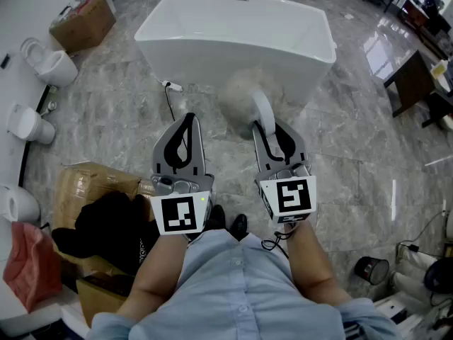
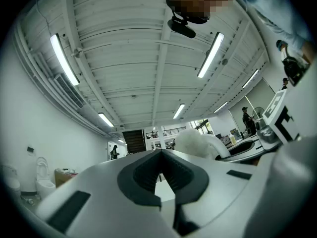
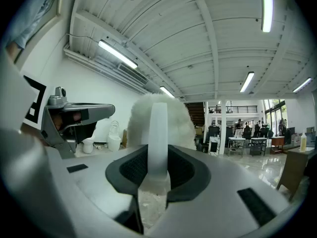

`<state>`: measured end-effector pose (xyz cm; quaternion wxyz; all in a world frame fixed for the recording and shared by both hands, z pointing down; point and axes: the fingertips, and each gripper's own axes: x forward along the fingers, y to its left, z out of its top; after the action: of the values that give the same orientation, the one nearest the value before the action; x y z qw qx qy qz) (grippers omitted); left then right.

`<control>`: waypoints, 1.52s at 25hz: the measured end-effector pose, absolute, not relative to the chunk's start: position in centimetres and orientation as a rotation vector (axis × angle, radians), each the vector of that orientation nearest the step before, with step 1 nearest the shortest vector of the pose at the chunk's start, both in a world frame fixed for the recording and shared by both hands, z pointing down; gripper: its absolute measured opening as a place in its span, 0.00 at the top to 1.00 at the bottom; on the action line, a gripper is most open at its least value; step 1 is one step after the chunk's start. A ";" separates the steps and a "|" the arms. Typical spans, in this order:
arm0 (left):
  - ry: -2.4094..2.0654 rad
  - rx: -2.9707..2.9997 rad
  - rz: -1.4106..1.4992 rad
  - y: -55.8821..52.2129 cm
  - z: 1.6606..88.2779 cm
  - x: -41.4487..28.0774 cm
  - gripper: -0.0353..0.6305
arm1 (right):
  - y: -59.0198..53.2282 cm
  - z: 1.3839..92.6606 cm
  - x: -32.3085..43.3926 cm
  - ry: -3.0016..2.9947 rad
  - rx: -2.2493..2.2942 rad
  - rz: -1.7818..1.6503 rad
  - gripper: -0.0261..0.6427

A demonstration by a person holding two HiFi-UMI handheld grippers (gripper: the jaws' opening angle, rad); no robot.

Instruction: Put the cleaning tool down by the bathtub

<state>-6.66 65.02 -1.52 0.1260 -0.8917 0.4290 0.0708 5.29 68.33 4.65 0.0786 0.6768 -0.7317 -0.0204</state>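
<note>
A white freestanding bathtub (image 1: 233, 37) stands on the grey marble floor ahead of me. The cleaning tool (image 1: 244, 98) is a fluffy white duster head on a curved white handle, held in the air just short of the tub's near wall. My right gripper (image 1: 272, 134) is shut on its handle; in the right gripper view the handle (image 3: 158, 128) stands upright between the dark pads, with the fluffy head (image 3: 181, 118) behind. My left gripper (image 1: 187, 122) is beside it on the left, shut with nothing in it (image 2: 161, 155). In the left gripper view the duster (image 2: 195, 142) shows at the right.
Toilets (image 1: 53, 64) line the left wall near a cardboard box (image 1: 83, 21). An open box with dark cloth (image 1: 99, 204) and a red bag (image 1: 28, 264) sit at my lower left. A black cable (image 1: 170, 101) lies by the tub. A dark table (image 1: 414, 83) stands right.
</note>
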 end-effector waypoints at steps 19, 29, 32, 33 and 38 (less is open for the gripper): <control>1.339 -2.582 0.159 63.8 0.5 -7.1 0.92 | 67.2 5.9 7.2 -2.190 2.026 -0.026 0.80; 1.393 -2.586 0.128 56.3 3.3 -7.3 0.92 | 60.1 8.6 8.7 -2.148 2.031 0.018 0.80; 1.408 -2.582 0.110 52.8 3.9 -6.9 0.92 | 56.6 9.3 9.2 -2.155 2.020 0.032 0.80; 1.409 -2.581 0.104 51.5 4.0 -6.7 0.92 | 55.5 9.5 9.3 -2.157 2.017 0.037 0.80; 1.425 -2.575 0.089 45.0 4.0 -6.5 0.92 | 49.4 9.7 9.6 -2.157 2.013 0.066 0.80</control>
<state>-6.49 44.96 4.03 0.0986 -0.8703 0.4817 0.0300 9.58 49.39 9.74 0.0950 0.6790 -0.7276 0.0221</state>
